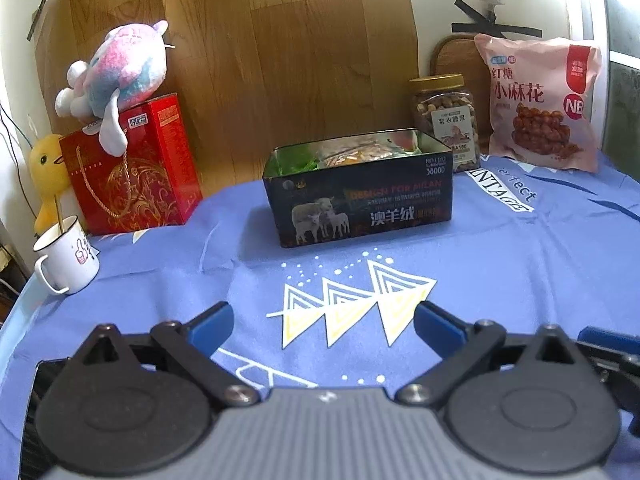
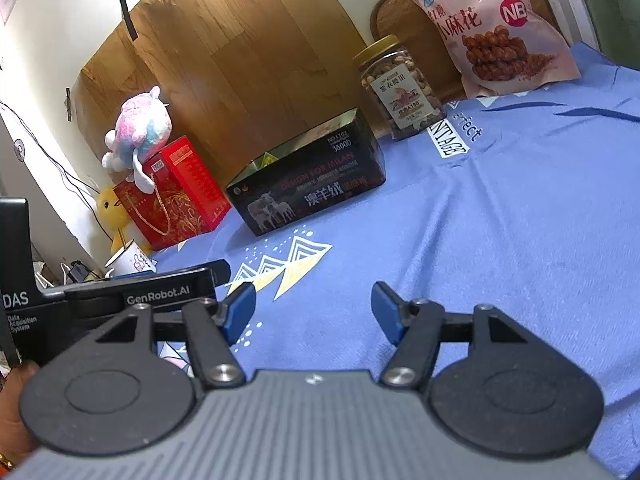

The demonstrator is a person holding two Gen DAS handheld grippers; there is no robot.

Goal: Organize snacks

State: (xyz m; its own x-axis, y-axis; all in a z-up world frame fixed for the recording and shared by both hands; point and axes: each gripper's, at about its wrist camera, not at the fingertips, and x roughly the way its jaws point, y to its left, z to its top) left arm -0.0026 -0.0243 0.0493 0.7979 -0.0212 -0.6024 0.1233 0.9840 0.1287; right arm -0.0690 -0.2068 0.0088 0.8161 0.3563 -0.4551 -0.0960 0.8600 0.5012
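Note:
An open black tin box (image 1: 360, 196) with sheep printed on its side stands on the blue cloth; snack packets show inside it. It also shows in the right wrist view (image 2: 308, 184). Behind it to the right stand a clear jar of nuts with a gold lid (image 1: 446, 118) (image 2: 400, 88) and a pink snack bag (image 1: 540, 104) (image 2: 492, 28) leaning on the wall. My left gripper (image 1: 324, 324) is open and empty, low over the cloth in front of the tin. My right gripper (image 2: 314, 314) is open and empty, beside the left one.
A red gift box (image 1: 132, 168) with a plush toy (image 1: 112, 76) on top stands at the left, beside a yellow duck toy (image 1: 46, 172) and a white mug (image 1: 68, 260). A wooden board (image 1: 260, 60) backs the table. The blue cloth (image 1: 500, 272) covers the table.

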